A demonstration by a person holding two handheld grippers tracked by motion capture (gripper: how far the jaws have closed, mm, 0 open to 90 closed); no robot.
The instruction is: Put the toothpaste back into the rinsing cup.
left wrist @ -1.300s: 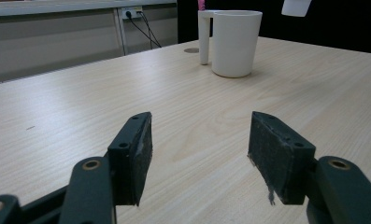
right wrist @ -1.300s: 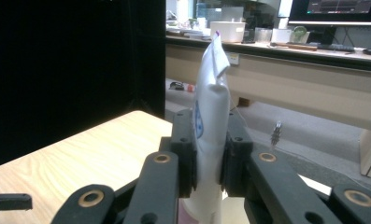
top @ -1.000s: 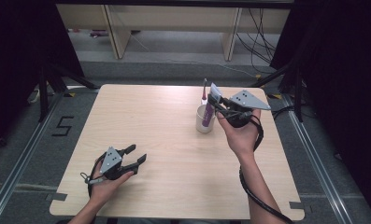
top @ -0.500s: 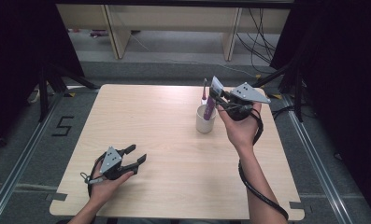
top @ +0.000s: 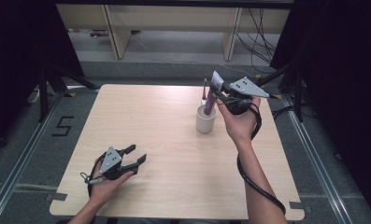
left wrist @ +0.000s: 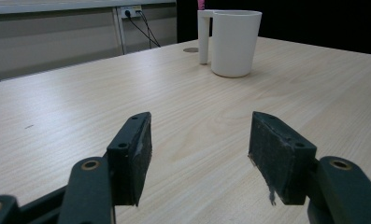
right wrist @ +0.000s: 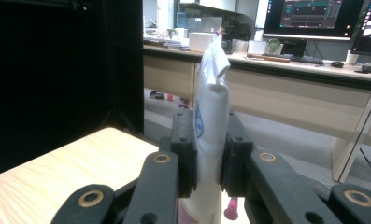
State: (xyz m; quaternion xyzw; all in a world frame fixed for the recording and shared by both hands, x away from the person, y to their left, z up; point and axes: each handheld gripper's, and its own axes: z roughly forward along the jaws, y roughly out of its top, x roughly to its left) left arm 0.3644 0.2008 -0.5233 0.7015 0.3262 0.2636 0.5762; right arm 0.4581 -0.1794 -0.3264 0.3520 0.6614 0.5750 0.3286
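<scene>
A white cup [top: 205, 120] stands on the right half of the wooden table [top: 150, 121]. My right gripper [top: 219, 90] hovers above and just right of the cup, shut on a tube [top: 210, 101] with a white crimped end and a purple body. The tube's lower end reaches into the cup's mouth. In the right gripper view the pads squeeze the tube [right wrist: 211, 93] upright. A pink toothbrush [top: 204, 91] stands in the cup. My left gripper [top: 137, 155] rests near the front left, open and holding nothing. The left gripper view shows the cup [left wrist: 233, 42] well beyond the spread pads [left wrist: 131, 154].
A cable [top: 255, 186] trails from the right gripper along the forearm. Wooden desk legs [top: 109, 32] and loose cables lie on the floor beyond the far edge. A taped "5" [top: 61, 126] marks the floor at left. The right gripper view shows a desk with monitors [right wrist: 309, 18].
My right gripper has risen a little and shifted right with the tube, drawing it higher in the cup. The left gripper has stayed put.
</scene>
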